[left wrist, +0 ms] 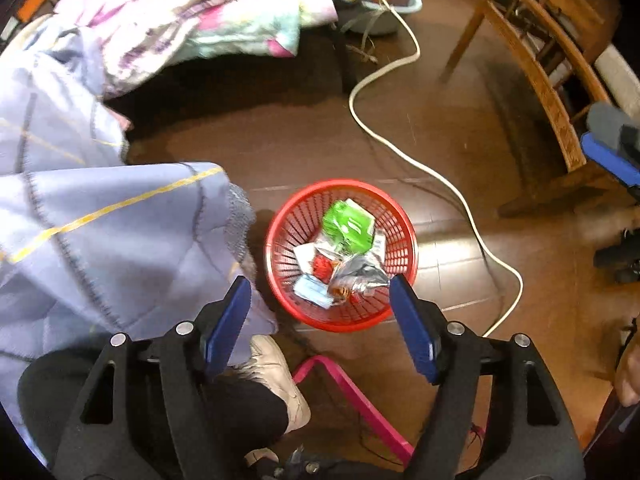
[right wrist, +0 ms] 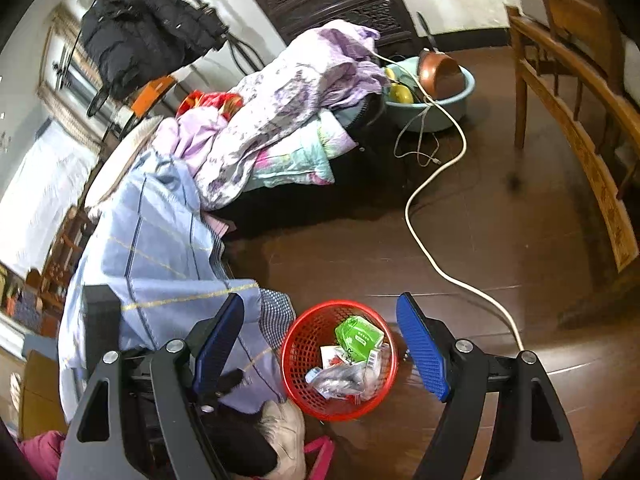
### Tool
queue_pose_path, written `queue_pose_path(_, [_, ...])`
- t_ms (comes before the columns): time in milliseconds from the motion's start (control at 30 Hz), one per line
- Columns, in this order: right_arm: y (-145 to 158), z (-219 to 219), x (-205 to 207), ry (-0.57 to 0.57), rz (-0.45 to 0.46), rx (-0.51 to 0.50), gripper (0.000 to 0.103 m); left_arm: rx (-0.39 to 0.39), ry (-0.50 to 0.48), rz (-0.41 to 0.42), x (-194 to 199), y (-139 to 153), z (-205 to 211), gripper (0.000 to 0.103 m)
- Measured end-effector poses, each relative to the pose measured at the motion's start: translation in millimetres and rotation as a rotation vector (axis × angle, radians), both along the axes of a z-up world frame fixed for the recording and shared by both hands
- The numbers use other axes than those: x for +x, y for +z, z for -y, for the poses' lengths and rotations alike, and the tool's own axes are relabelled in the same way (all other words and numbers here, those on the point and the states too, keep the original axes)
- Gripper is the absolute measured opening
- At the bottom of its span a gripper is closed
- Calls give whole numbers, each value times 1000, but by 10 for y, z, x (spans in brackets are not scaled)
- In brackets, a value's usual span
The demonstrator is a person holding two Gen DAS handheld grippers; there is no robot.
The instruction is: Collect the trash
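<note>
A red mesh basket (left wrist: 280, 248) stands on the brown floor and holds a green packet (left wrist: 347, 224), a silver foil wrapper (left wrist: 360, 276) and other scraps. It also shows in the right wrist view (right wrist: 296, 356), with the green packet (right wrist: 358, 338) inside. My left gripper (left wrist: 320, 292) is open and empty, high above the basket's near rim. My right gripper (right wrist: 322, 312) is open and empty, higher above the basket.
A blue blanket (left wrist: 100, 220) hangs off a cluttered bed (right wrist: 280, 112) left of the basket. A white cable (left wrist: 420, 164) snakes across the floor. A wooden chair (left wrist: 540, 80) stands right. A pink stool frame (left wrist: 352, 392) and a shoe (left wrist: 280, 376) lie below.
</note>
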State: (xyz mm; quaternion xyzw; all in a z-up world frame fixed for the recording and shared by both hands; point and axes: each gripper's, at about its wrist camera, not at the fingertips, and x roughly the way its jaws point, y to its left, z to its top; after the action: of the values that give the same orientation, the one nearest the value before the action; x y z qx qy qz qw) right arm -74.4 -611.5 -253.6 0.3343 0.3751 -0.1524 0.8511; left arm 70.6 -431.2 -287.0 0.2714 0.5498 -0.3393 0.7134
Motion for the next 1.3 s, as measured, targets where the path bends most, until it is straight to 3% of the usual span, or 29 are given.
queue_pose_path(367, [899, -493, 20, 116, -23, -208, 80, -152, 35, 220, -210, 841, -382, 75])
queue_pose_path(533, [1232, -677, -52, 115, -53, -251, 85, -227, 32, 271, -296, 1104, -501, 78])
queue_pose_path(633, [1261, -771, -103, 98, -119, -272, 89, -253, 25, 275, -344, 1148, -514, 81])
queue_pose_path(800, [991, -844, -215, 41, -205, -294, 90, -251, 22, 234, -375, 943, -552, 86])
queue_pose_path(933, [448, -806, -234, -29, -299, -311, 90, -167, 15, 202, -377, 564, -553, 86])
queue_pose_path(1033, [-29, -743, -195, -54, -371, -234, 90, -84, 29, 160, -281, 262, -515, 86])
queue_pose_path(1100, [-302, -744, -180, -74, -403, -189, 90, -75, 49, 131, -195, 192, -491, 86])
queue_pose_path(1300, [-649, -910, -96, -50, -434, -181, 90, -52, 43, 121, -105, 44, -327, 86])
